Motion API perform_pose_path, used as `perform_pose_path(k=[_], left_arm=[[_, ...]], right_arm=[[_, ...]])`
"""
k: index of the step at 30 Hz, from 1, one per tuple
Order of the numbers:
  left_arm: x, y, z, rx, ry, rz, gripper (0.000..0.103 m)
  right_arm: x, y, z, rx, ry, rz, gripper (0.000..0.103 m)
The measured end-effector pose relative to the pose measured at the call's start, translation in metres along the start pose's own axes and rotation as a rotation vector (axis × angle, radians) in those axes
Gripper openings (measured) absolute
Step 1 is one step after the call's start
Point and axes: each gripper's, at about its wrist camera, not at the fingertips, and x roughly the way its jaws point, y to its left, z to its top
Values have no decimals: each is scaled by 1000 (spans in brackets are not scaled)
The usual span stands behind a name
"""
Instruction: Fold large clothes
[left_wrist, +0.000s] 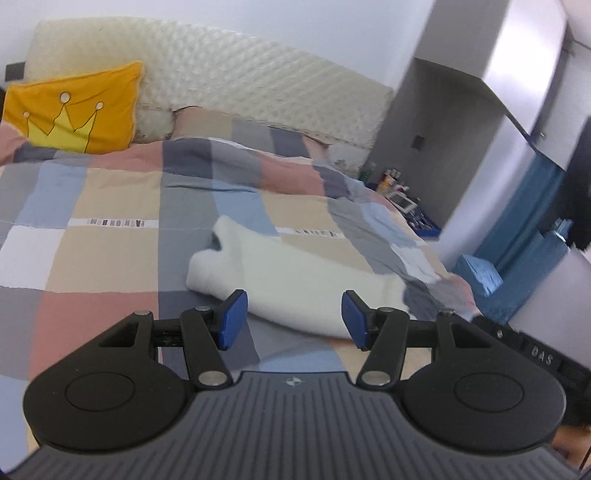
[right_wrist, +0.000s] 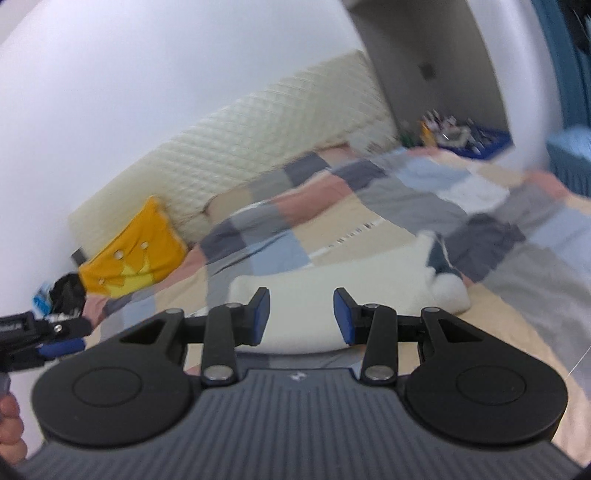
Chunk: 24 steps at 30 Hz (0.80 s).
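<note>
The left gripper hangs above the bed with jaws apart and empty; the right gripper likewise. Beyond them the folded white garment lies on the checked quilt, near a yellow crown pillow.

A bed under a patchwork duvet cover of pink, beige, grey and blue squares is filling most of both views, backed by a cream quilted padded headboard with an orange crown-print cushion leaning on it. Plain white walls are running behind, soft even light is falling across the room, and a grey recessed niche is sitting beside a blue crate of small cluttered items. Blue curtain fabric is hanging at the right edge.
</note>
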Motion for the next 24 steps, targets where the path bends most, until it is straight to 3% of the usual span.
perform_pose_path(k=[10, 14, 24], left_arm=[[-80, -33, -54, 166, -43, -10, 63], [-101, -30, -73, 135, -43, -76, 63], [-133, -45, -128, 234, -131, -36, 63]], right_arm=[[-77, 40, -24, -172, -34, 25, 42], [-99, 49, -40, -197, -44, 48, 42], [-128, 43, -80, -219, -55, 34, 42]])
